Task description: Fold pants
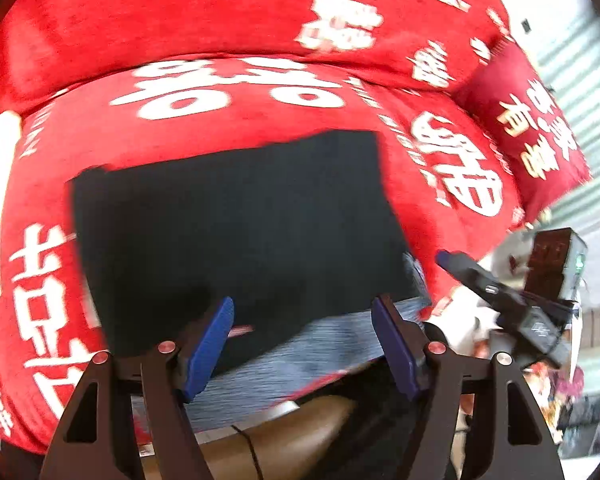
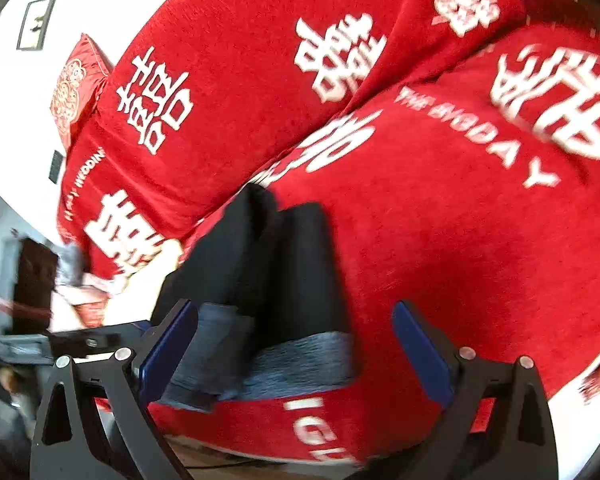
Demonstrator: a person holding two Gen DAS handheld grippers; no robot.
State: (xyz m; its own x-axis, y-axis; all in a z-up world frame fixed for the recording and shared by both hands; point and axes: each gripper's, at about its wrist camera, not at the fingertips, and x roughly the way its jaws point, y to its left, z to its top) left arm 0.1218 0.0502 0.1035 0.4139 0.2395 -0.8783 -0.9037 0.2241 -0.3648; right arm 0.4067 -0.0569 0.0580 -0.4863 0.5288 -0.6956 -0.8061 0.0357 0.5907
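Around the work lay a red sofa cover printed with white characters and English lettering, spread over both the seat and the backrest. One red cushion with yellow characters leaned at the far right end in the left wrist view, and a second red cushion with a round white pattern stood at the left end in the right wrist view. Two dark-framed pictures hung on the white wall beyond it. Nothing lay on top of the pants; only each tool's own blue pads framed the near edge of each view.

One pair of pants was there, dark, folded into a compact rectangle on the seat, with a grey-blue inner lining showing along the edge nearest the cameras. In the right wrist view the pants showed as two thick stacked folds.

The left gripper had its fingers spread wide and held nothing; it hung over the near, lined edge of the pants, though whether the pads touched the cloth could not be told through the blur. The right gripper was likewise wide apart and empty-handed, its left pad just beside the grey-blue fold. From the left wrist view the right gripper appeared beyond the sofa's right front edge, well apart from the pants.
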